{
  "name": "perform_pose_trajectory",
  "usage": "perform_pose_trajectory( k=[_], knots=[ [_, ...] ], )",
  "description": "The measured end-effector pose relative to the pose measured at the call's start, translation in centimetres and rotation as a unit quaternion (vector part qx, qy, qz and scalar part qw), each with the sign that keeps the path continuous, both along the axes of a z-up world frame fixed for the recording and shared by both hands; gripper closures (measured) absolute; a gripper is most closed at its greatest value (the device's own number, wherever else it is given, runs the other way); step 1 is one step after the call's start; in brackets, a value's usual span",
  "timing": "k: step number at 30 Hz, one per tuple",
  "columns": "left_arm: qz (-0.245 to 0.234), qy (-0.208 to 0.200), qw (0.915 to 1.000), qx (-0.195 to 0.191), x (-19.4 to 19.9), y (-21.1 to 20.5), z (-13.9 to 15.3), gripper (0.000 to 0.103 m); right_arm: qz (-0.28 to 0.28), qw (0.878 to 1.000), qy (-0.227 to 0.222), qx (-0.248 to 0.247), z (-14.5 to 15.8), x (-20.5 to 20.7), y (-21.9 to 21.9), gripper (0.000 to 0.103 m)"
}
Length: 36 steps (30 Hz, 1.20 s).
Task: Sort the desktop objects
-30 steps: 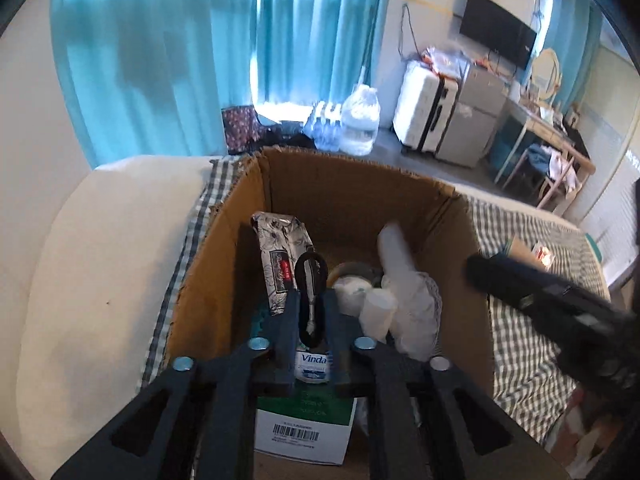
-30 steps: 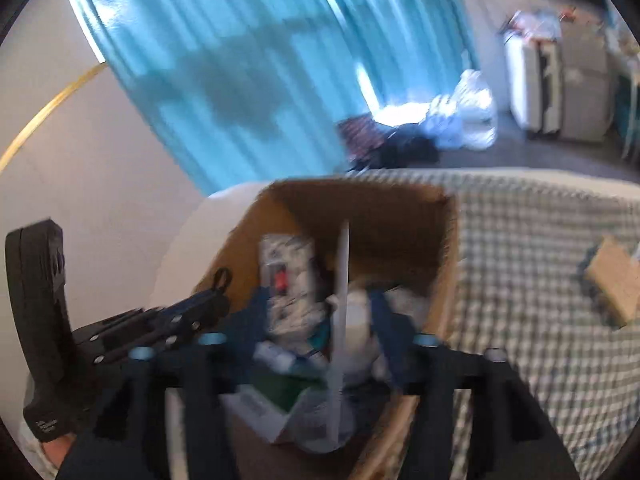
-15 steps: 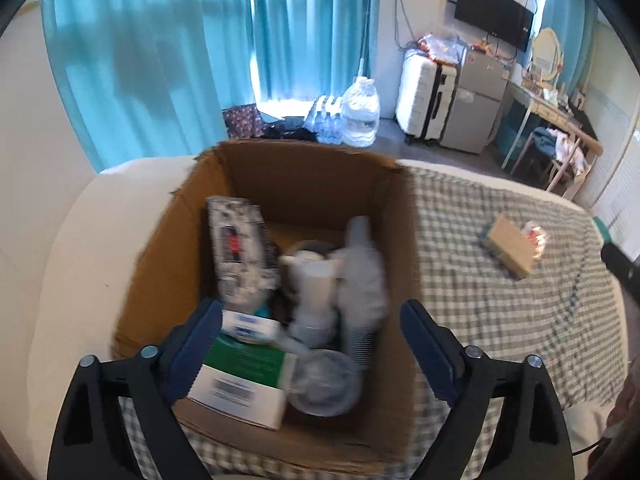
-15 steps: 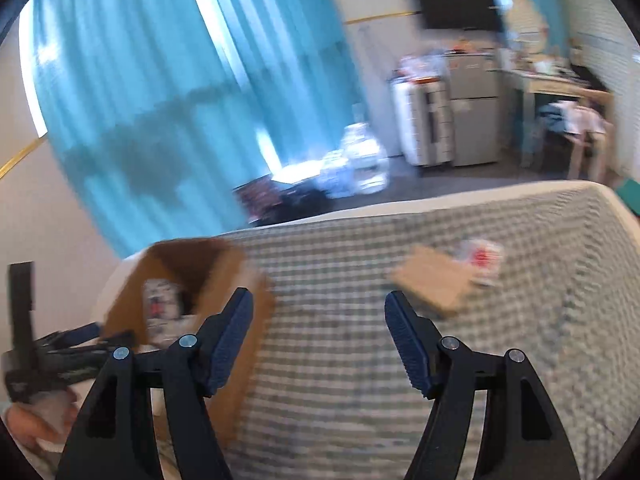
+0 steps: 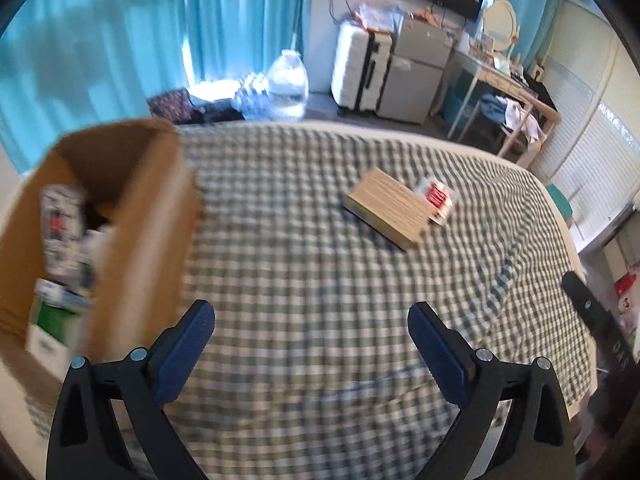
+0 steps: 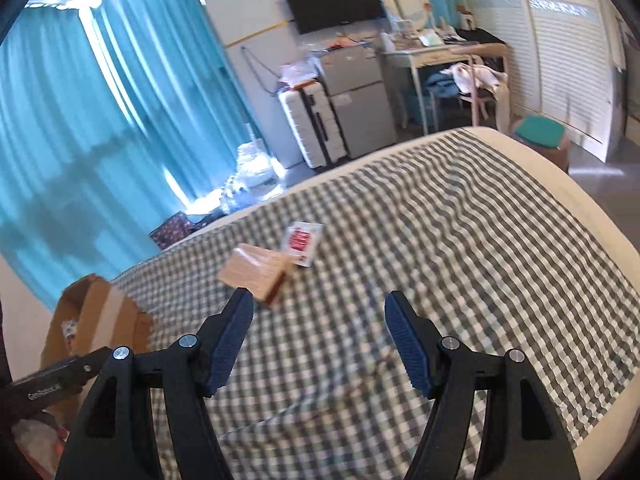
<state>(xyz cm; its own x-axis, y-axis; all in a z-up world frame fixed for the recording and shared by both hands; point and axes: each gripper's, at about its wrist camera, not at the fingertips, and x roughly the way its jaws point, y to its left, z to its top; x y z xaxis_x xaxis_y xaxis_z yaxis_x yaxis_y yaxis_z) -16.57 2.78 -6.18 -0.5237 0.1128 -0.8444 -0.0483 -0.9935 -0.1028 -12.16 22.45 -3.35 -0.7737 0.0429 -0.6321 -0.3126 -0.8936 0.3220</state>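
Observation:
A wooden block [image 5: 387, 208] lies on the checked cloth with a red and white sachet [image 5: 435, 199] touching its far right side. Both also show in the right wrist view, the block [image 6: 256, 274] and the sachet [image 6: 301, 241]. An open cardboard box [image 5: 116, 216] holding several packets stands at the left. My left gripper [image 5: 310, 346] is open and empty, above the cloth to the right of the box. My right gripper [image 6: 319, 336] is open and empty, just short of the block.
The checked cloth [image 6: 460, 264] covers a rounded cream table. The box corner [image 6: 100, 312] and the left gripper's body [image 6: 52, 380] show at the lower left of the right wrist view. Curtains, a suitcase, a water jug and a desk stand behind.
My left gripper opened, let a dark object go in the box and swung right over the cloth. My right gripper let go of a white item at the box and swung toward the block.

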Motion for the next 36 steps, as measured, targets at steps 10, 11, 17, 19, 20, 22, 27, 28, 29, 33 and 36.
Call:
perform_pose_trajectory(
  k=[10,11,17,19,20,22,27,28,29,33,36],
  knots=[
    [0.039,-0.064,0.9960,0.049,-7.0,7.2,-6.5,0.003,-0.034,0.999,-0.022,-0.036,-5.0,-2.5,5.4,0.035],
    [0.057,-0.060,0.9952,0.052,-7.7,7.5,-6.7,0.003,-0.037,0.998,-0.026,-0.039,-5.4,-2.8,5.7,0.035],
    [0.151,-0.050,0.9840,0.080,-11.7,8.6,-8.3,0.002,-0.037,0.998,-0.042,-0.018,-6.9,-5.8,6.7,0.035],
    [0.159,-0.050,0.9827,0.081,-12.9,9.2,-9.0,0.002,-0.032,0.999,-0.038,-0.011,-7.3,-6.7,7.0,0.035],
    [0.161,-0.049,0.9826,0.078,-13.3,9.4,-9.3,0.002,-0.032,0.999,-0.037,-0.004,-7.4,-7.2,7.0,0.035],
    [0.164,-0.053,0.9831,0.061,-14.4,10.1,-10.3,0.002,-0.027,0.999,-0.032,0.001,-7.8,-8.2,7.2,0.035],
    [0.143,-0.036,0.9865,0.070,-15.9,9.9,-11.5,0.000,0.004,1.000,-0.021,0.003,-8.7,-11.1,7.0,0.035],
    [0.136,-0.030,0.9884,0.062,-15.9,9.5,-11.3,0.000,0.011,1.000,-0.022,0.004,-8.8,-11.7,6.9,0.035],
    [0.133,-0.025,0.9893,0.053,-15.9,9.2,-11.2,0.000,0.017,1.000,-0.021,0.002,-9.1,-12.2,6.7,0.035],
    [0.139,-0.021,0.9890,0.046,-15.8,6.8,-11.0,0.000,0.046,0.999,-0.025,-0.011,-10.0,-15.0,5.5,0.035],
    [0.139,-0.046,0.9855,0.086,-16.0,5.3,-11.4,0.000,0.074,0.996,-0.025,-0.033,-10.7,-17.4,4.3,0.035]
  ],
)
